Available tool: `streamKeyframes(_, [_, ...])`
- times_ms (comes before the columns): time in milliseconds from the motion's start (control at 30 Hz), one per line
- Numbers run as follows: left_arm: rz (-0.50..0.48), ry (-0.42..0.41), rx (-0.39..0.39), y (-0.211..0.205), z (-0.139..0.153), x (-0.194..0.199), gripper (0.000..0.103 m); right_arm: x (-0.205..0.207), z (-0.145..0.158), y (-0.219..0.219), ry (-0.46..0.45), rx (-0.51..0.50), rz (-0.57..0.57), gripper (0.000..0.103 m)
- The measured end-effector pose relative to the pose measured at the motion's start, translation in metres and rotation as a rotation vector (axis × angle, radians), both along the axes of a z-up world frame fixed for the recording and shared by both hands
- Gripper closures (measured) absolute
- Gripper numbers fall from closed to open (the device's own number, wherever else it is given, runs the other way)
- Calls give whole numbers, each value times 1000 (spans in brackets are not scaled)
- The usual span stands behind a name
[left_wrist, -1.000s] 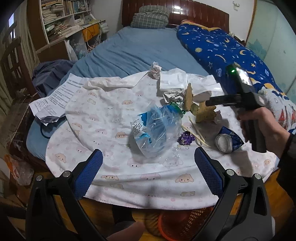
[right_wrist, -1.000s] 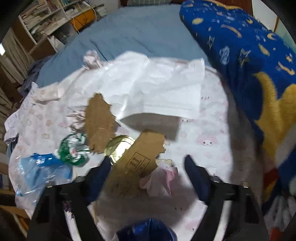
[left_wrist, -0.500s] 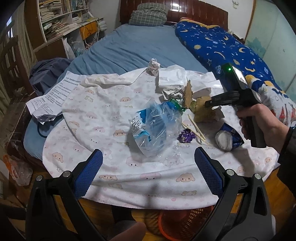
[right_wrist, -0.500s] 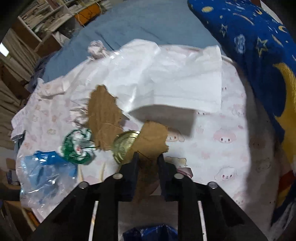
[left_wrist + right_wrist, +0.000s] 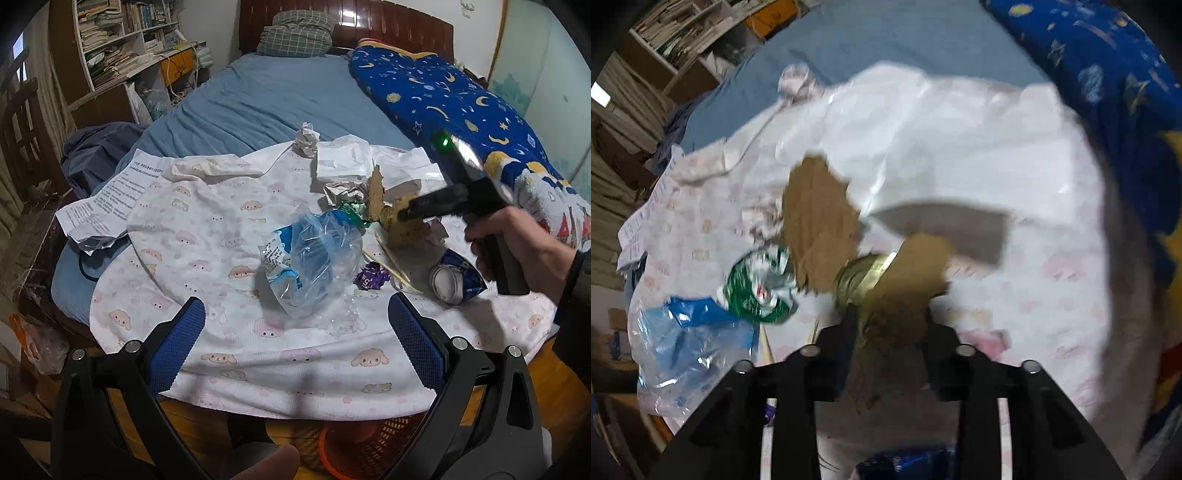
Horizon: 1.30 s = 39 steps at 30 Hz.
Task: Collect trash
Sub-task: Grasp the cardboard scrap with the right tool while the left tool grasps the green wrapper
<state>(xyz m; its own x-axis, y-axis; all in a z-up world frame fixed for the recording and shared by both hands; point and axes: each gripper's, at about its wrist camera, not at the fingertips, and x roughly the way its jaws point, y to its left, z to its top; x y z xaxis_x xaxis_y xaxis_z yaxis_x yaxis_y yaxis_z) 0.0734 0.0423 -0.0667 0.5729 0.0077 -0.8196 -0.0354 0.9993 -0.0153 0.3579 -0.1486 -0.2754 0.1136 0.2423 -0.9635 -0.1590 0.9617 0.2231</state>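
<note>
Left wrist view: left gripper (image 5: pixel 295 328), blue mesh pads spread wide, hovering over the cloth (image 5: pixel 207 236). Crinkled clear-blue bag (image 5: pixel 310 258) lying centre; purple foil wrapper (image 5: pixel 371 277) and crushed can (image 5: pixel 452 282) to its right. Right gripper (image 5: pixel 404 213) pinching torn cardboard (image 5: pixel 402 225).

Right wrist view: right gripper (image 5: pixel 888 332) fingers pressing together on the ragged brown cardboard (image 5: pixel 908 280), just beside a round gold lid (image 5: pixel 860 280); green foil (image 5: pixel 757 288) lying left.

Dim indoor light, strong fisheye bending at edges; right wrist view motion-blurred, left wrist view sharp
</note>
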Motion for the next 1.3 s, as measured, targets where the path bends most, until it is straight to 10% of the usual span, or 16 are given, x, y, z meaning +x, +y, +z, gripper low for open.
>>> streamKeyframes(267, [1,4,16,2,-4,8,5,-7,4,7,-37,41,4,98])
streamKeyframes(600, [-104,-98,35,-19,16,73,5,-37,84,-60,-144,78,-82,98])
streamKeyframes(833, [-198,35,31,-66,-49,166,6,-61,102,-94,-178,95,-56,98])
streamKeyframes(1033, [-101,226,-30,-59,-125,200,60,-65,90,-83,-171,119,-23,98])
streamKeyframes(1300, [-183,257,-6,-85,-142,212,59,-68,85,-81,-155,140,-29,98])
